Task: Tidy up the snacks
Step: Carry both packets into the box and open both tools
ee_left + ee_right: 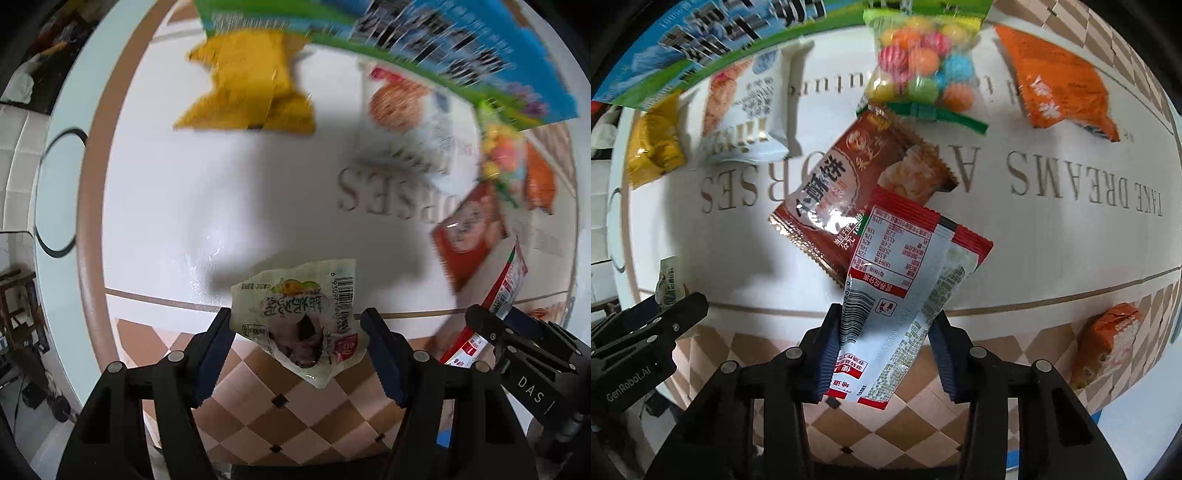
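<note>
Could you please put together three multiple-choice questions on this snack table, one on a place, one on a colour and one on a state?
1. Where does the bag of round candies lie?
A. Between the blue-and-green box and the orange packet
B. In the right gripper
C. On the floor

2. What colour is the packet just below the box?
A. Purple
B. Yellow
C. Black

3. What is the left gripper doing?
A. Gaping over bare cloth
B. Holding a pale clear snack pouch
C. Holding the box

Answers: 1 A, it lies on the table between them; 2 B, plainly yellow; 3 B, pouch hangs between its jaws.

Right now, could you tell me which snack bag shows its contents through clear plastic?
The candy bag with colourful round balls, sealed by a green clip; the other packets are opaque.
</note>
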Available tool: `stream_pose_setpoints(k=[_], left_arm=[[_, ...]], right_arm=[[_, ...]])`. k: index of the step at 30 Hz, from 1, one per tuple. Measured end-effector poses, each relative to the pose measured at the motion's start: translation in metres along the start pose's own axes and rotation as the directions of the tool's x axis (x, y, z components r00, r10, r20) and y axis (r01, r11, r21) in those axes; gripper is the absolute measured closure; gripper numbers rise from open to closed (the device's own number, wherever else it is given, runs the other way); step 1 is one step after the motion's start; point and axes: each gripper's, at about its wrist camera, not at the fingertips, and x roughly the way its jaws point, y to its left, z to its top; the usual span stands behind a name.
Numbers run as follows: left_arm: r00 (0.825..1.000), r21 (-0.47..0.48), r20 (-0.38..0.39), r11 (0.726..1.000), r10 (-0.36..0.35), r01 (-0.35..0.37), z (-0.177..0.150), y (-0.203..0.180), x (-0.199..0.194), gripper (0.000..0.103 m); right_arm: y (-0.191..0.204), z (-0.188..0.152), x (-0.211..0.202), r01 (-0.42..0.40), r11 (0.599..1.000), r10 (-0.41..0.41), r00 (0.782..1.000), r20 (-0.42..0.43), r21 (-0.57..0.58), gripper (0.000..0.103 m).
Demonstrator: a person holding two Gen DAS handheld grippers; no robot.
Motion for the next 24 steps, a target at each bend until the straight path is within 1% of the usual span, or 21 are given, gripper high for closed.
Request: stream_pose_setpoints(k=[3, 5, 7, 8, 9, 11, 12, 14, 15, 17, 19, 21, 22, 23, 24], left_arm=[[0.998, 0.012, 0.048, 0.999, -0.041, 0.040, 0.003, -0.007, -0.031, 0.035], [0.994, 0.027, 0.089, 0.998, -0.064, 0.061, 0.006, -0.011, -0.057, 0.035], [0.986, 0.053, 0.139, 0.995, -0.090, 0.084, 0.015, -0.019, -0.089, 0.035], [0.983, 0.063, 0.155, 0.994, -0.098, 0.089, 0.021, -0.019, -0.100, 0.035], [0.978, 0.081, 0.177, 0.992, -0.110, 0.097, 0.029, -0.020, -0.120, 0.035], [0.970, 0.102, 0.210, 0.989, -0.123, 0.104, 0.053, -0.022, -0.150, 0.035], [0.968, 0.114, 0.217, 0.988, -0.124, 0.101, 0.067, -0.027, -0.159, 0.035], [0.965, 0.138, 0.239, 0.988, -0.107, 0.075, 0.097, -0.031, -0.178, 0.035], [0.964, 0.150, 0.248, 0.987, -0.095, 0.059, 0.105, -0.026, -0.187, 0.035], [0.962, 0.171, 0.267, 0.985, -0.052, 0.006, 0.136, -0.029, -0.196, 0.035], [0.963, 0.189, 0.269, 0.981, -0.015, -0.038, 0.166, -0.022, -0.193, 0.035], [0.966, 0.204, 0.257, 0.977, 0.014, -0.068, 0.195, -0.022, -0.189, 0.035], [0.970, 0.210, 0.241, 0.974, 0.029, -0.081, 0.210, -0.023, -0.184, 0.035], [0.973, 0.215, 0.227, 0.973, 0.038, -0.088, 0.218, -0.023, -0.178, 0.035], [0.978, 0.222, 0.201, 0.970, 0.051, -0.096, 0.233, -0.023, -0.170, 0.035]], right_arm=[[-0.005, -0.004, -0.033, -0.039, 0.999, 0.040, 0.998, 0.042, -0.021, 0.055], [-0.005, -0.005, -0.058, -0.058, 0.997, 0.061, 0.995, 0.078, -0.041, 0.055], [-0.004, -0.002, -0.085, -0.082, 0.995, 0.089, 0.989, 0.119, -0.061, 0.055], [-0.003, 0.005, -0.100, -0.092, 0.993, 0.102, 0.984, 0.148, -0.072, 0.055], [-0.002, 0.010, -0.119, -0.104, 0.991, 0.117, 0.977, 0.177, -0.083, 0.055], [0.002, 0.026, -0.150, -0.125, 0.987, 0.145, 0.965, 0.217, -0.101, 0.055], [0.002, 0.033, -0.164, -0.131, 0.985, 0.154, 0.959, 0.237, -0.110, 0.055], [0.012, 0.050, -0.190, -0.134, 0.982, 0.168, 0.945, 0.282, -0.134, 0.055], [0.015, 0.061, -0.202, -0.131, 0.981, 0.169, 0.938, 0.303, -0.143, 0.055], [0.029, 0.094, -0.216, -0.110, 0.981, 0.160, 0.929, 0.333, -0.162, 0.055], [0.035, 0.127, -0.221, -0.107, 0.980, 0.160, 0.925, 0.344, -0.168, 0.055], [0.044, 0.157, -0.220, -0.109, 0.979, 0.162, 0.927, 0.339, -0.170, 0.055], [0.044, 0.169, -0.223, -0.100, 0.981, 0.153, 0.928, 0.341, -0.167, 0.055], [0.046, 0.182, -0.222, -0.088, 0.983, 0.140, 0.929, 0.342, -0.162, 0.055], [0.050, 0.198, -0.217, -0.075, 0.983, 0.128, 0.933, 0.337, -0.166, 0.055]])
